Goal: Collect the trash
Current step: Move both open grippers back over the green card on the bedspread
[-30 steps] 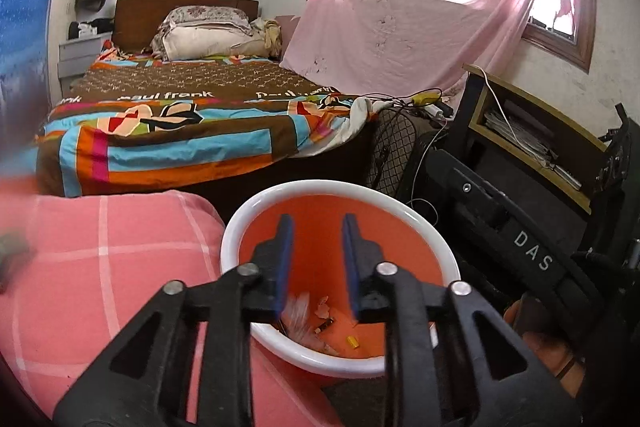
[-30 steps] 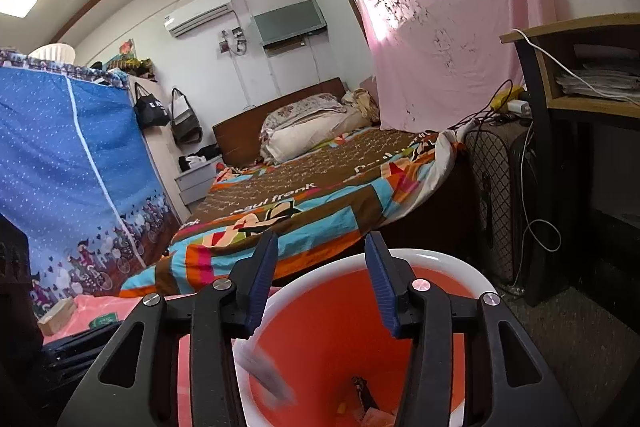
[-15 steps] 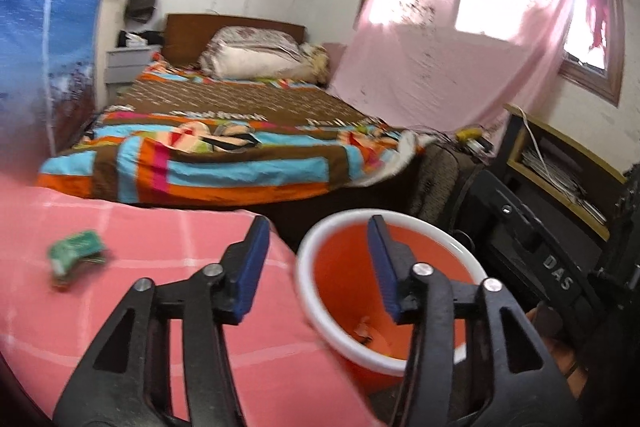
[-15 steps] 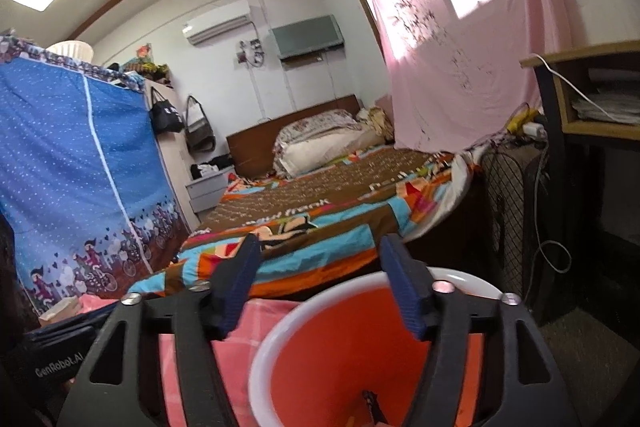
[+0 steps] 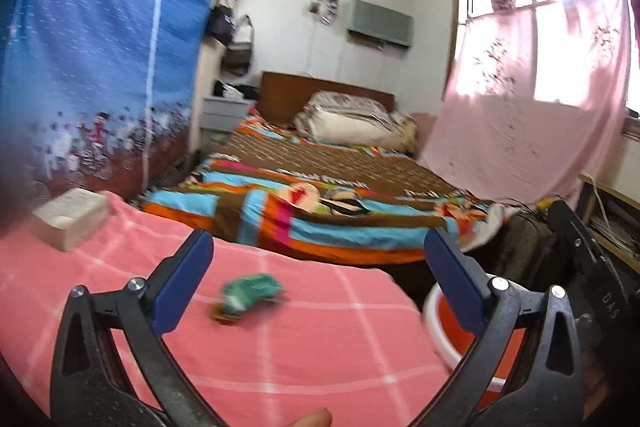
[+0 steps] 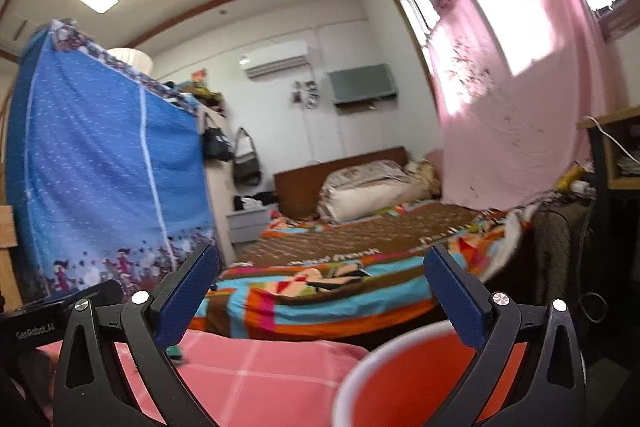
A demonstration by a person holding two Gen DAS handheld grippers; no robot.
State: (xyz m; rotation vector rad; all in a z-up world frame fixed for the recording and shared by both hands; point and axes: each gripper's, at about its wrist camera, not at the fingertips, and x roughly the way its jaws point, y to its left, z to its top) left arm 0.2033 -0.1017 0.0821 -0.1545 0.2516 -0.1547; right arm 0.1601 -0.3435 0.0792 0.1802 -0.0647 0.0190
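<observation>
A crumpled green wrapper (image 5: 250, 293) lies on the pink checked cloth (image 5: 280, 347), blurred. It sits ahead of my left gripper (image 5: 318, 263), whose jaws are opening wide with nothing held between them. The orange bin with a white rim (image 5: 444, 327) stands at the cloth's right edge, behind the left gripper's right finger. In the right wrist view the same bin (image 6: 360, 379) fills the lower right. My right gripper (image 6: 320, 277) hangs above its rim, jaws opening wide and empty. A bit of the green wrapper (image 6: 175, 351) peeks out by its left finger.
A pale box (image 5: 70, 217) rests at the cloth's far left corner. Beyond the cloth is a bed with a striped cover (image 5: 320, 211). A blue fabric wardrobe (image 5: 100, 67) stands on the left, a dark desk (image 5: 608, 267) and pink curtain (image 5: 532, 115) on the right.
Both grippers opened from nearly shut to wide. The left one swung left from over the bin to the cloth, bringing the green wrapper into view. The right one rose and tilted up.
</observation>
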